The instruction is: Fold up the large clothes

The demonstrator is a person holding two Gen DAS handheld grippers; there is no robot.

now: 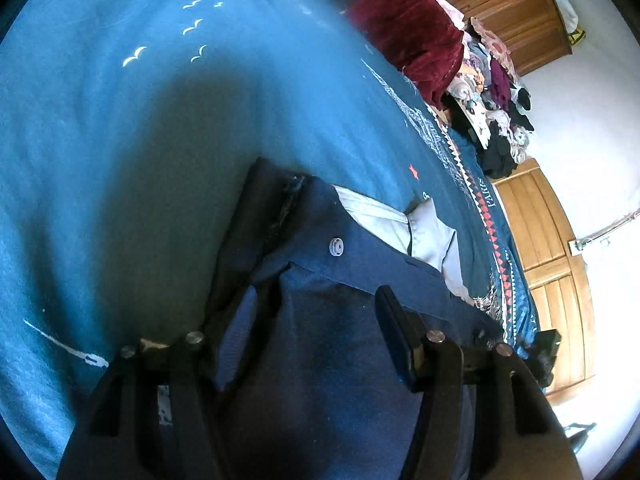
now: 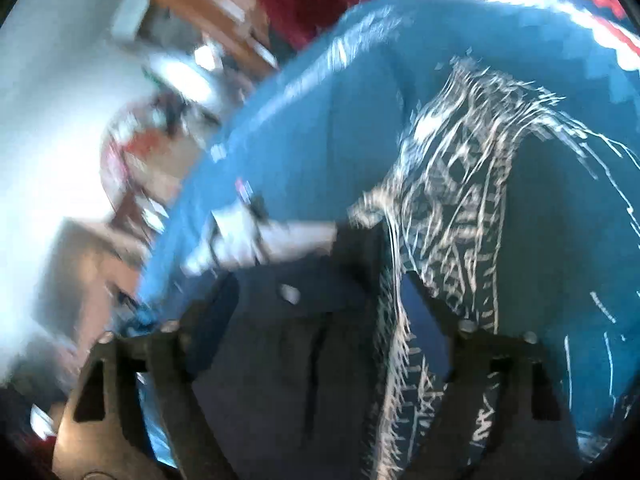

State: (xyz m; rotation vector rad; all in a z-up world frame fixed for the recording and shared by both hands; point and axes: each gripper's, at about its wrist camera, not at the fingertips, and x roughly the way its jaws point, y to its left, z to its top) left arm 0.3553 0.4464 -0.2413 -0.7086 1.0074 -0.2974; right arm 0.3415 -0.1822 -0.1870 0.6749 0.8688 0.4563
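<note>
Dark navy trousers [image 1: 352, 272] lie on a blue bedsheet [image 1: 120, 140], waistband end facing the camera, with a pale button [image 1: 336, 247] and white pocket lining [image 1: 400, 224] showing. My left gripper [image 1: 316, 334] is open, its fingers spread wide with the navy cloth bunched between them. The right wrist view is motion-blurred. There the same trousers [image 2: 280, 340], button [image 2: 289, 293] and white lining [image 2: 256, 240] sit between the wide-apart fingers of my open right gripper [image 2: 320, 300]. Whether either gripper's pads touch the cloth is unclear.
The bedsheet [image 2: 320, 120] carries a white tower print [image 2: 460, 184] and a patterned border [image 1: 496, 248]. A maroon velvet bundle [image 1: 408, 32] and a heap of mixed clothes [image 1: 492, 92] lie at the bed's far side. A wooden wardrobe [image 1: 508, 4] and a door [image 1: 548, 248] stand behind.
</note>
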